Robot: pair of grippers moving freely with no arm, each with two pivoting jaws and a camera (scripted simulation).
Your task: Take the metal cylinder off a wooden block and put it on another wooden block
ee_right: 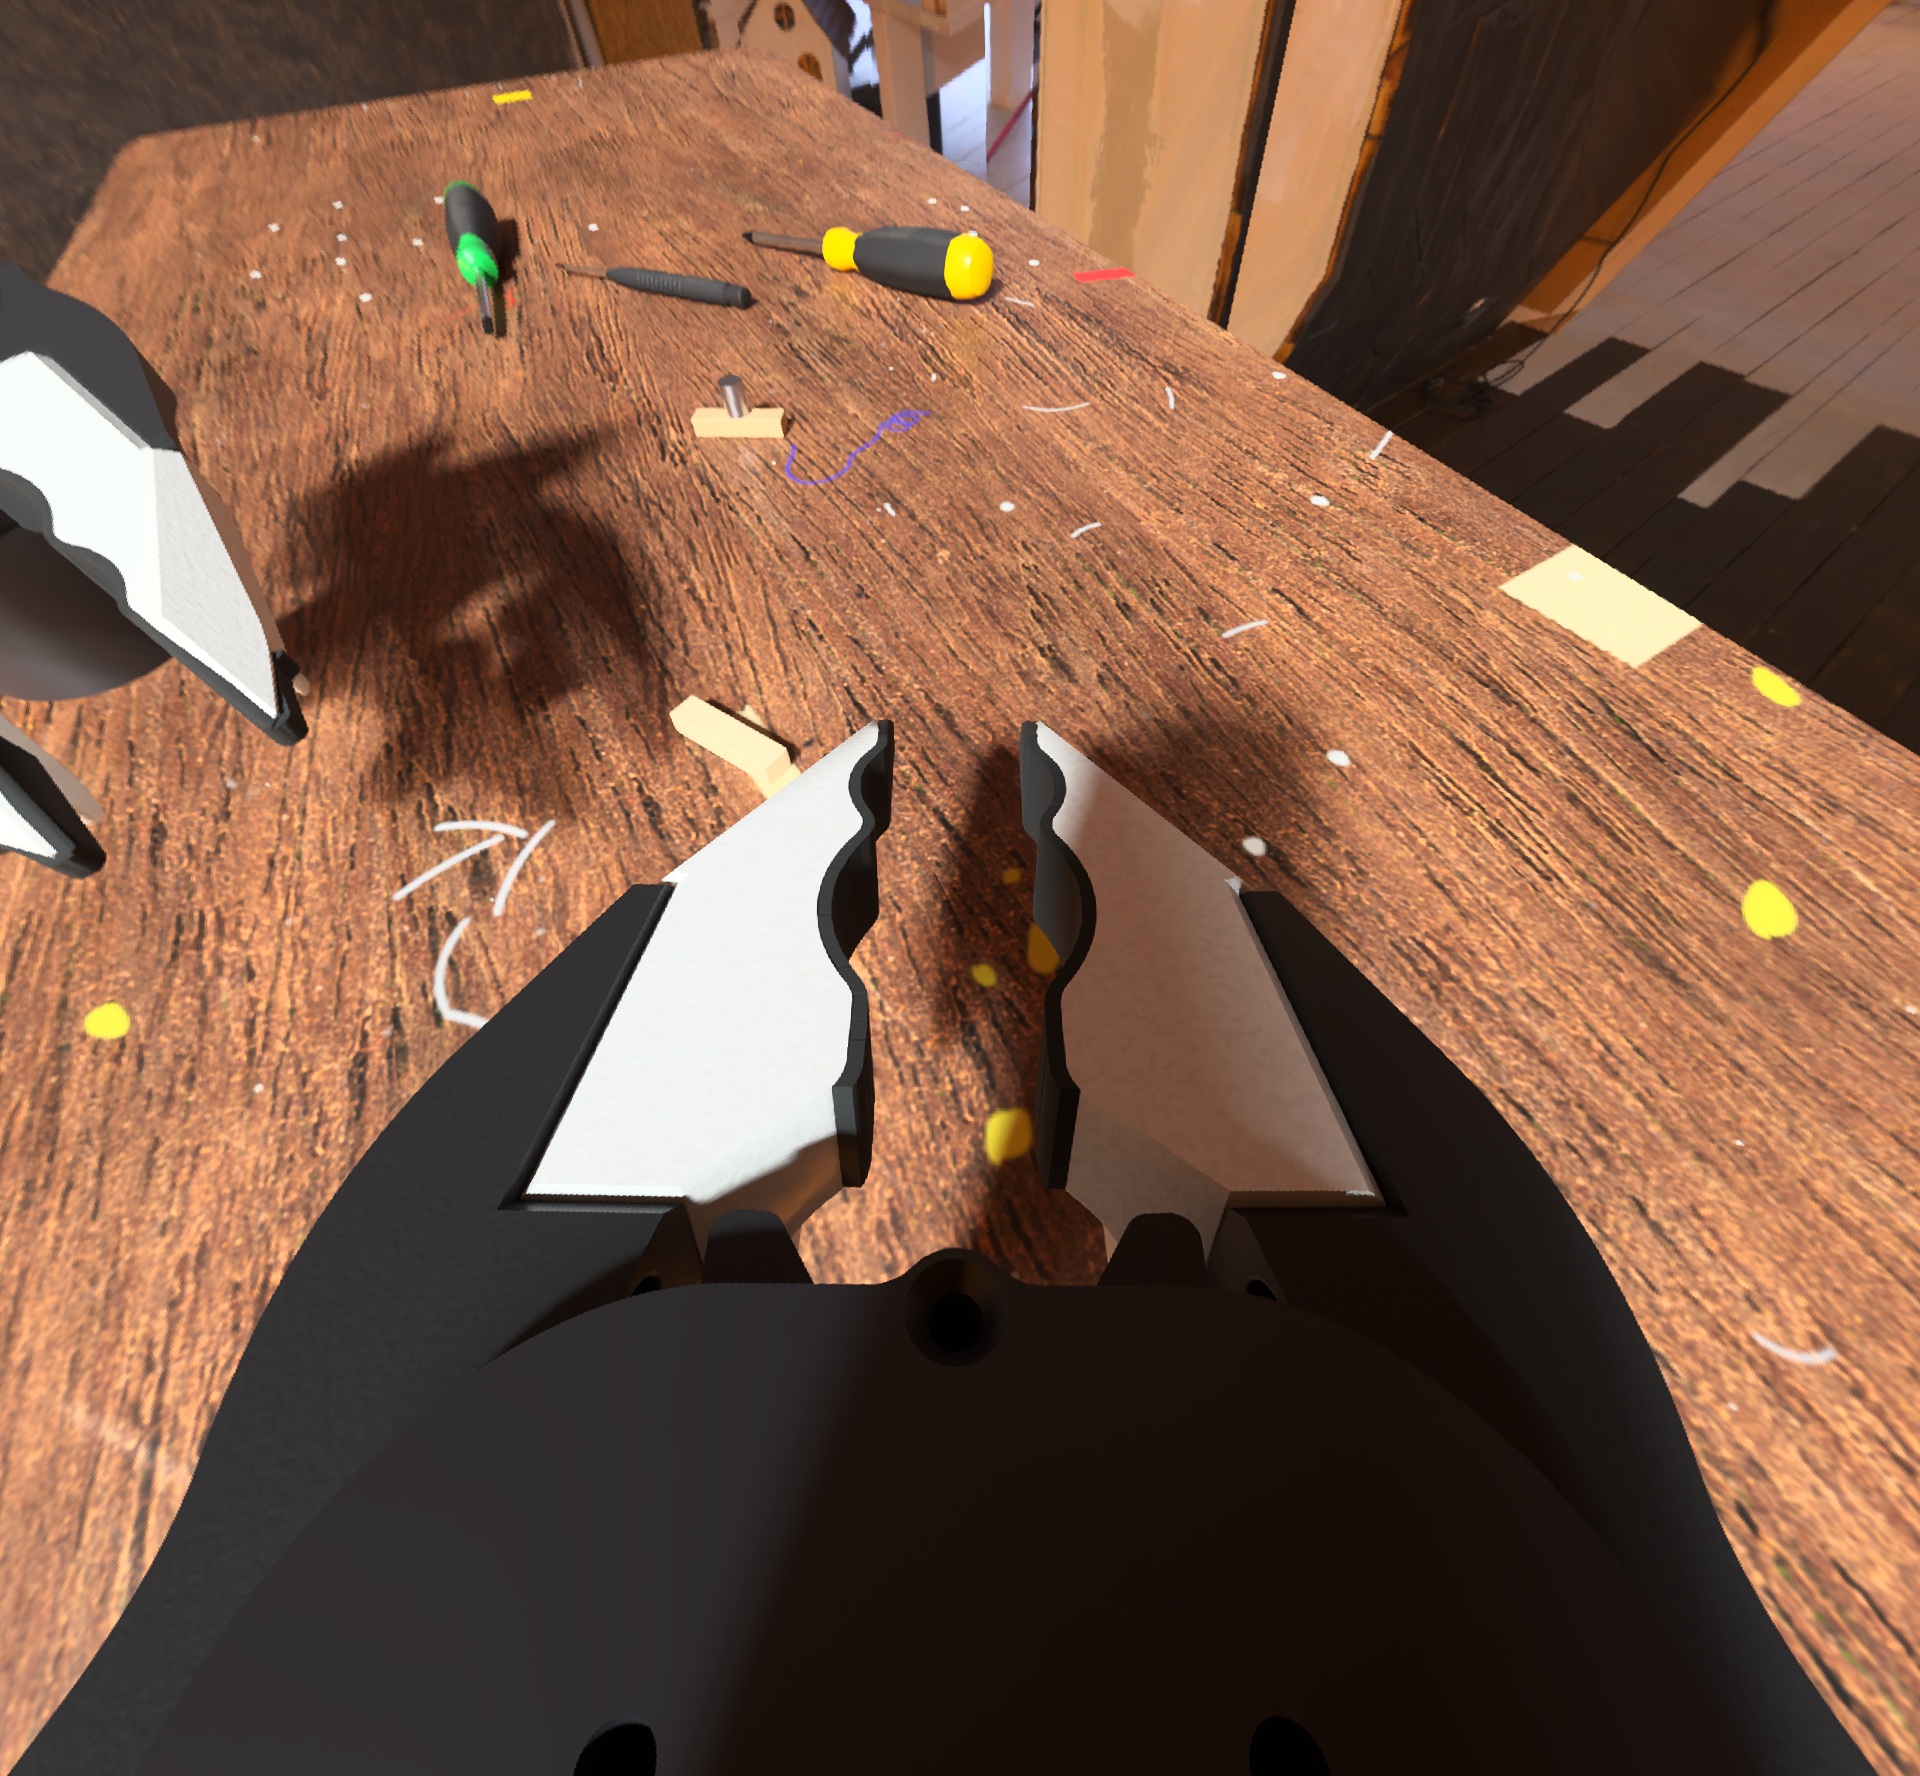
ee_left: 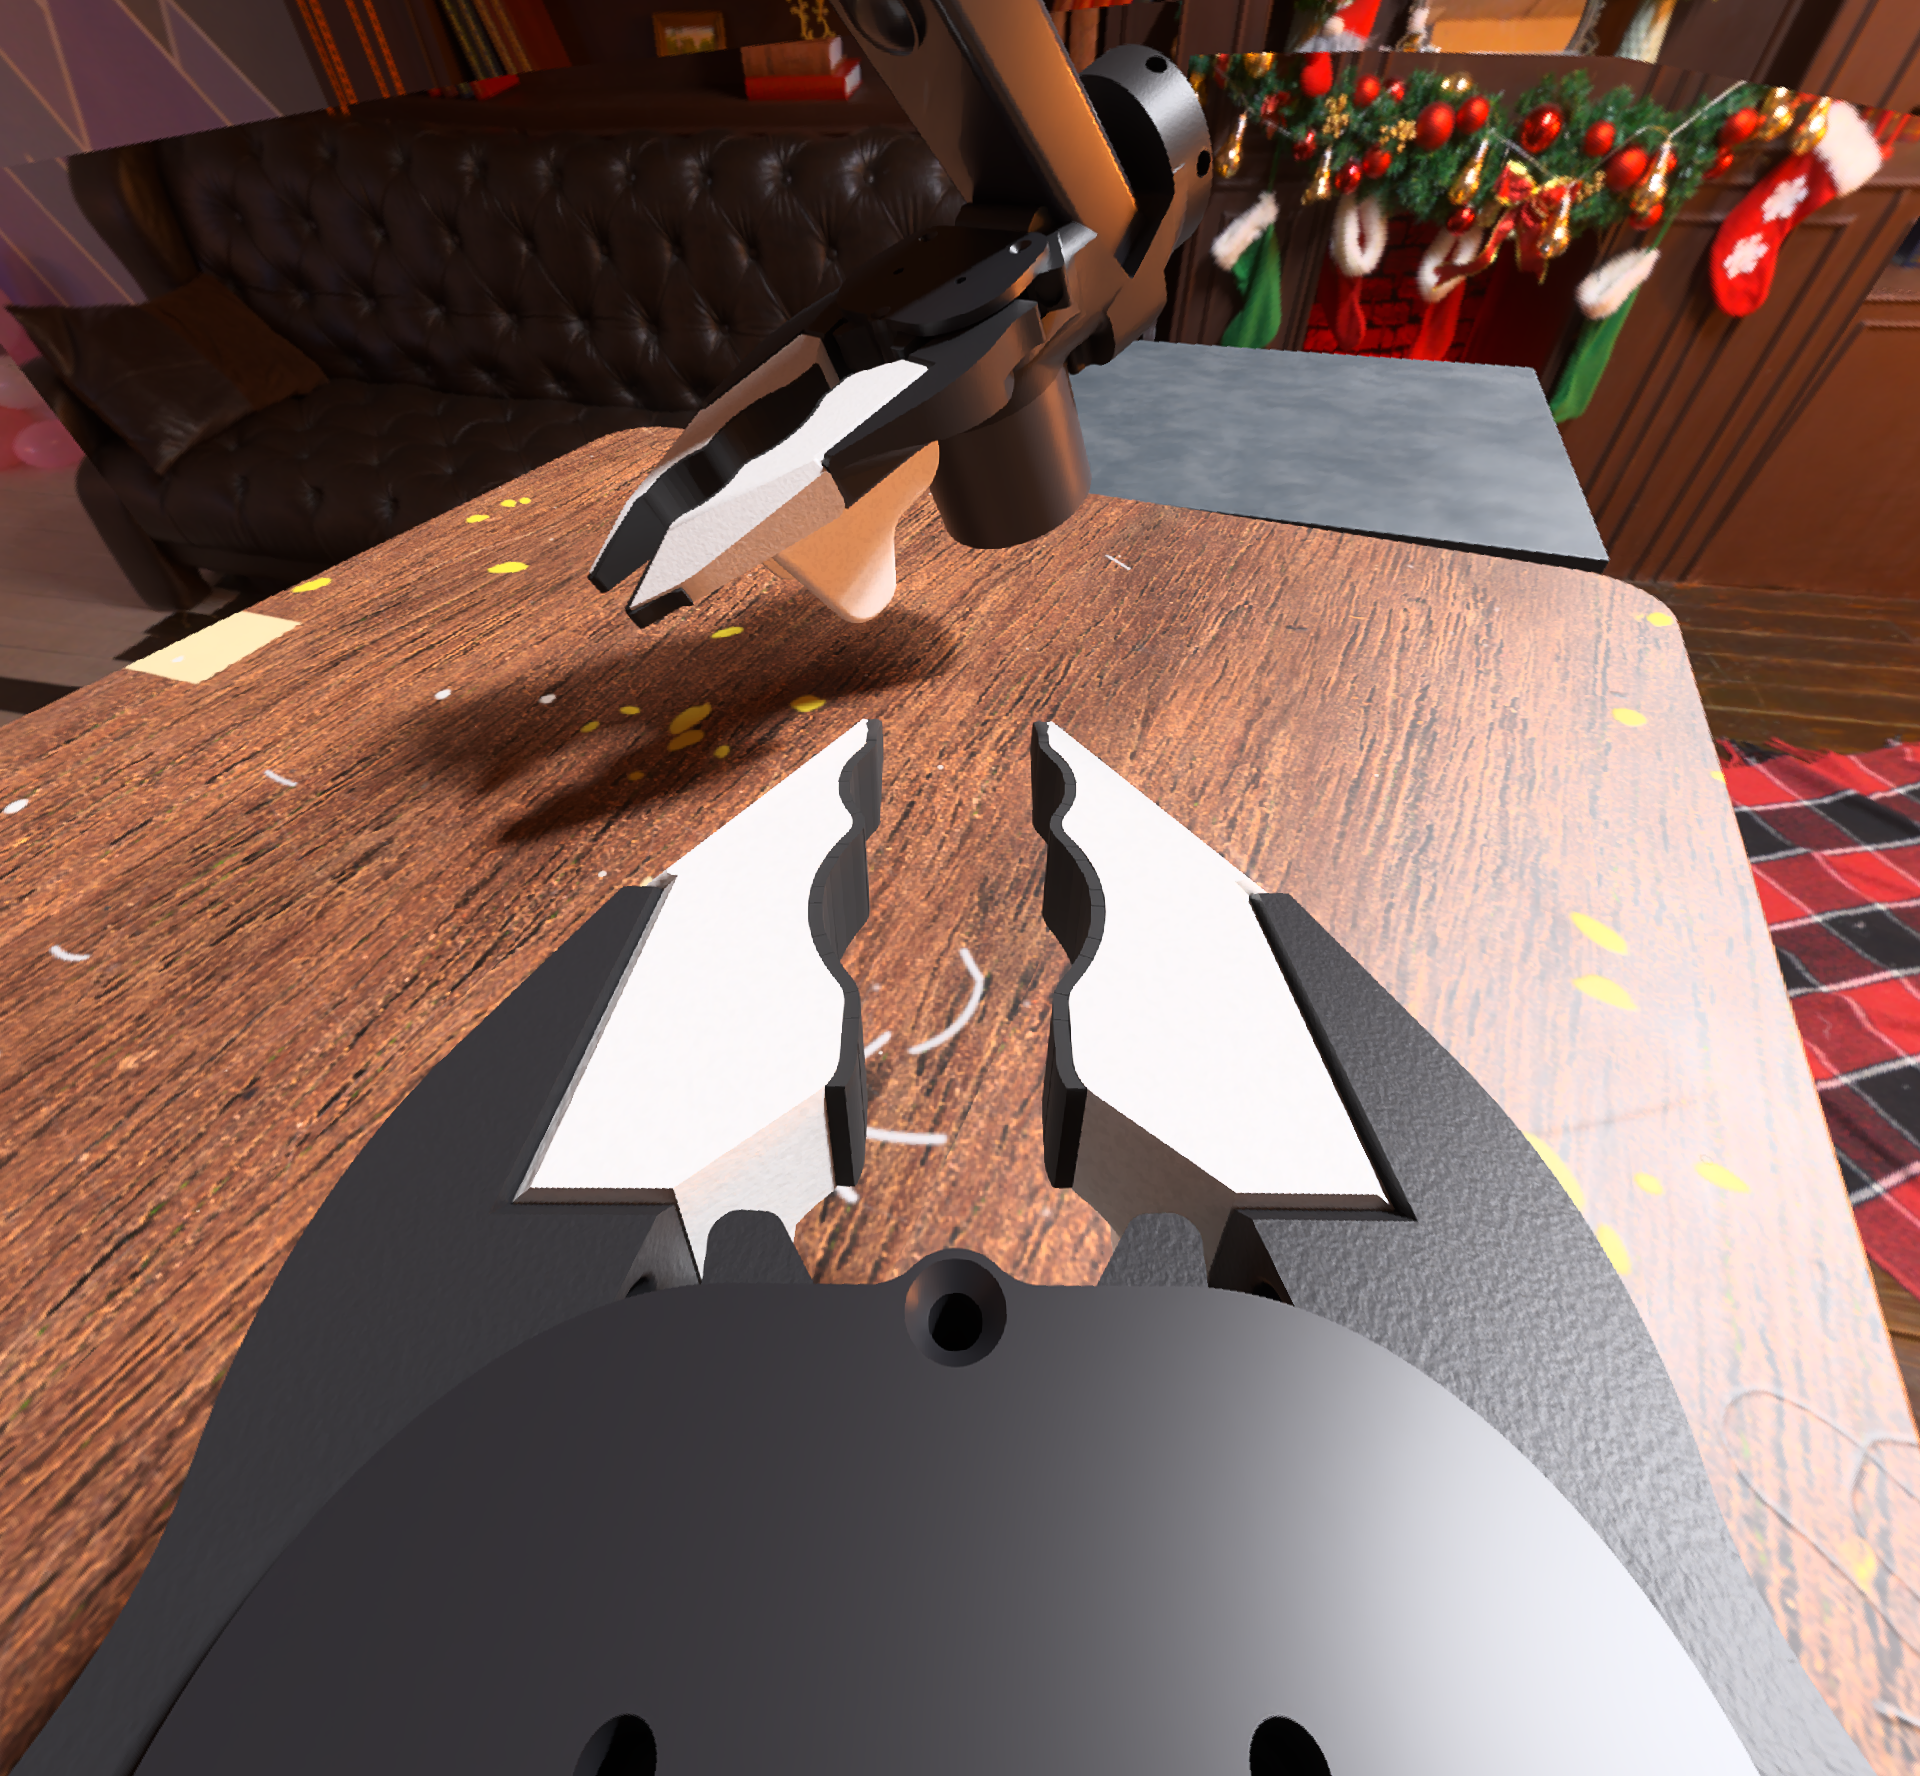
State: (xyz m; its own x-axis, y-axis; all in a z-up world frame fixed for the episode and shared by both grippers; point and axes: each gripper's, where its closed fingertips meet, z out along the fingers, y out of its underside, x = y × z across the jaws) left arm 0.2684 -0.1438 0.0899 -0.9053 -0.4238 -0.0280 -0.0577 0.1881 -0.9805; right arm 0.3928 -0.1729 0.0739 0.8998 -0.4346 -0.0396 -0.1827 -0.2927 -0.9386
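In the right wrist view a small metal cylinder (ee_right: 731, 396) stands upright on a pale wooden block (ee_right: 740, 423) in the middle of the wooden table (ee_right: 1351, 791), well ahead of my grippers. A second pale wooden block (ee_right: 725, 737) lies nearer, partly hidden behind the left fingertip of my right gripper (ee_right: 956, 739), which is open and empty above the table. My left gripper (ee_left: 956, 734) is open and empty over bare table. Each gripper shows in the other's view: the right one (ee_left: 748, 583) hovers ahead, and the left one (ee_right: 182, 786) is at the left edge.
Three screwdrivers lie at the far end: a green-handled one (ee_right: 473, 246), a thin black one (ee_right: 675, 284) and a yellow-and-black one (ee_right: 914, 261). A grey mat (ee_left: 1330, 448) lies on the far right of the table in the left wrist view. The table's right edge (ee_right: 1558, 521) is near.
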